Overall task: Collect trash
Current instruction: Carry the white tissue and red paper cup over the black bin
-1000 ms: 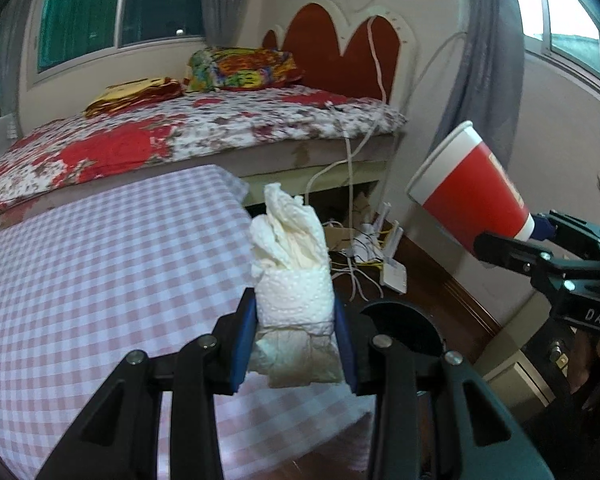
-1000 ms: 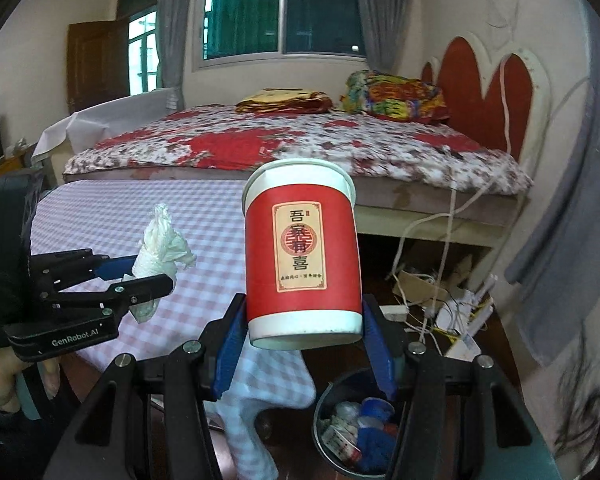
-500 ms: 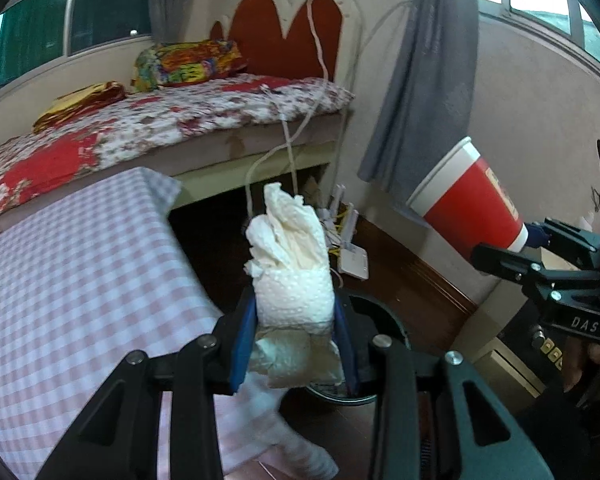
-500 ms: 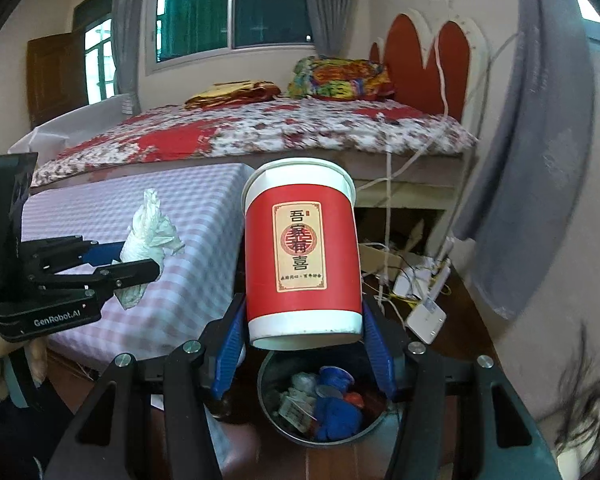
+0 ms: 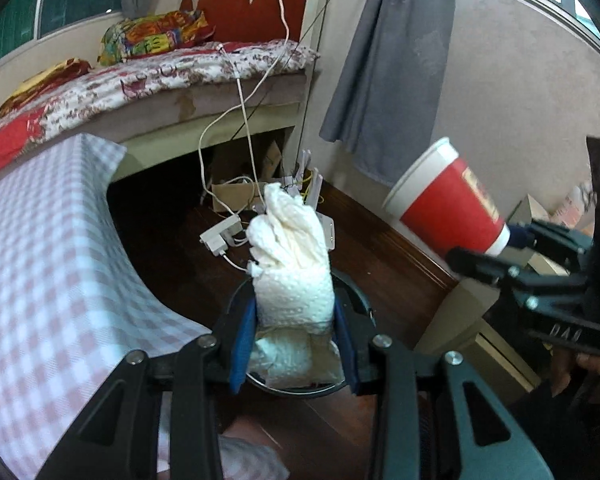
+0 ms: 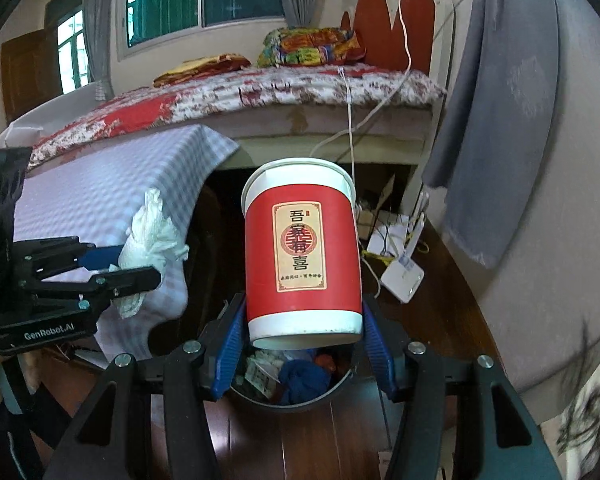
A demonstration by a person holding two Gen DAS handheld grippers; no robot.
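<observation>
My left gripper [image 5: 294, 336] is shut on a crumpled white paper towel [image 5: 292, 264] and holds it right above a round dark trash bin [image 5: 360, 300] on the floor. My right gripper [image 6: 302, 340] is shut on a red paper cup [image 6: 302, 256] with a white rim and a gold label, held over the same bin [image 6: 332, 392], which holds several pieces of trash. The left gripper [image 6: 140, 264] with the towel [image 6: 152, 236] shows at the left of the right wrist view. The cup [image 5: 444, 204] shows tilted at the right of the left wrist view.
A table with a pink checked cloth [image 5: 40, 264] stands left of the bin. Behind are a bed [image 5: 148, 80] with a red headboard, hanging cables, a power strip [image 5: 220, 236] and a white router [image 6: 402, 276] on the wooden floor. A grey curtain [image 5: 388, 72] and a wall are at the right.
Both grippers have swung right, away from the table, and down toward the floor. The towel and the cup now hang over the trash bin. Both stay gripped.
</observation>
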